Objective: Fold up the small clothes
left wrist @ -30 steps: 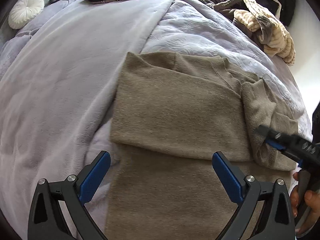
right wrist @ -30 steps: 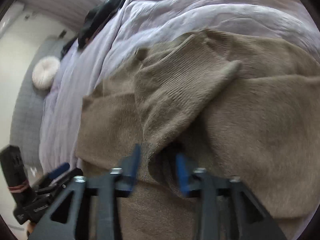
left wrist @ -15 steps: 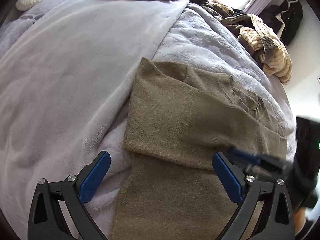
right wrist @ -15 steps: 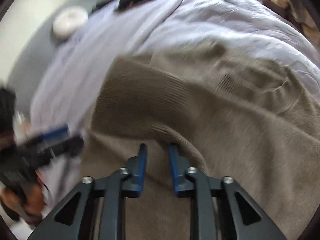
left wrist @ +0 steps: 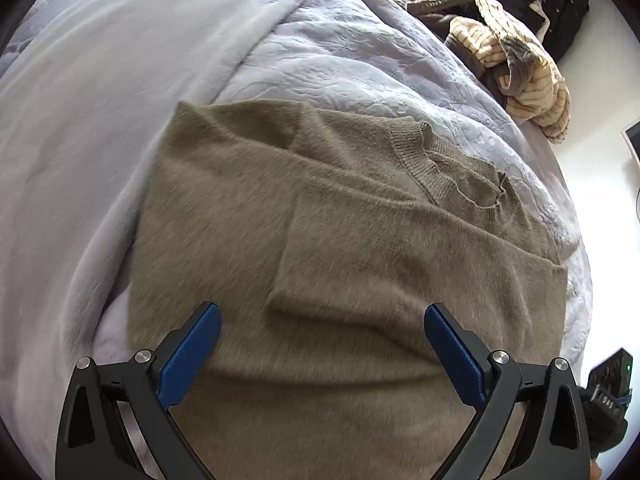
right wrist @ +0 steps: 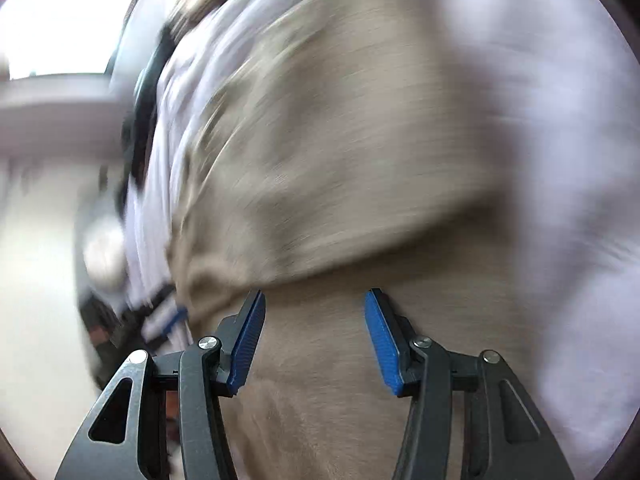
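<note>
The sweater (left wrist: pixel 352 240) lies flat on the bed (left wrist: pixel 100 100); both sleeves look tucked in across it, so the sides seem done; folding it in half looks left; the left gripper (left wrist: pixel 320 348) and right gripper (right wrist: pixel 312 336) gape wide, holding nothing.

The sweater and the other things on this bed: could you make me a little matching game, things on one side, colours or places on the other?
Things:
1. sweater
2. bedspread
3. striped garment
4. left gripper fingers

Descriptions:
A. lilac, under everything
B. blue pads, spread wide apart
C. olive-tan knit, sleeve folded across its body
D. cream and brown, heaped at the far right edge of the bed

Pairs: 1-C, 2-A, 3-D, 4-B
</note>
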